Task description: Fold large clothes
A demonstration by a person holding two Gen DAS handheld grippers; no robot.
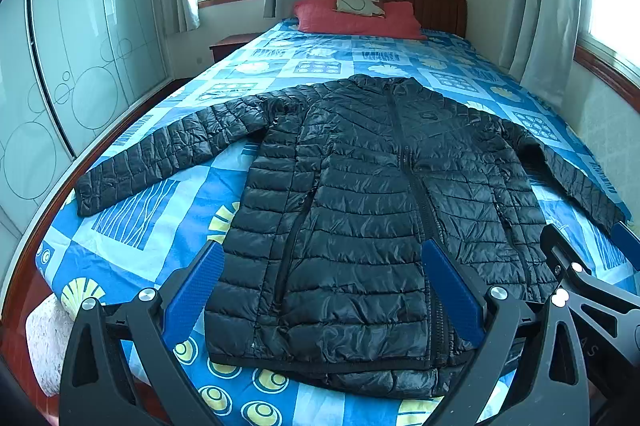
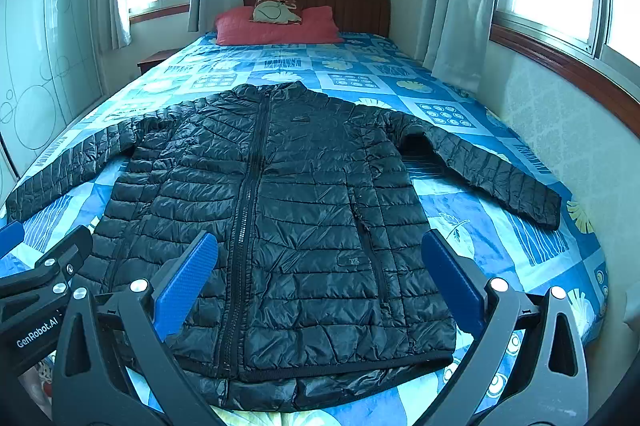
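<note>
A black quilted puffer jacket (image 1: 360, 193) (image 2: 296, 209) lies flat, zipped and front up, on the bed, collar toward the headboard and both sleeves spread out to the sides. My left gripper (image 1: 324, 286) hovers open above the hem's left half, blue pads wide apart with nothing between them. Over the hem's right half, my right gripper (image 2: 320, 278) is open too, holding nothing. Each gripper shows at the edge of the other's view: the right gripper (image 1: 592, 266) in the left wrist view, the left gripper (image 2: 44, 266) in the right wrist view.
The bed (image 1: 132, 226) has a blue patterned cover and a wooden frame. Red pillows (image 2: 276, 25) and a small cushion lie at the headboard. A glass-door wardrobe (image 1: 80, 45) stands to the left; a wall with windows and curtains (image 2: 460, 5) runs close along the right.
</note>
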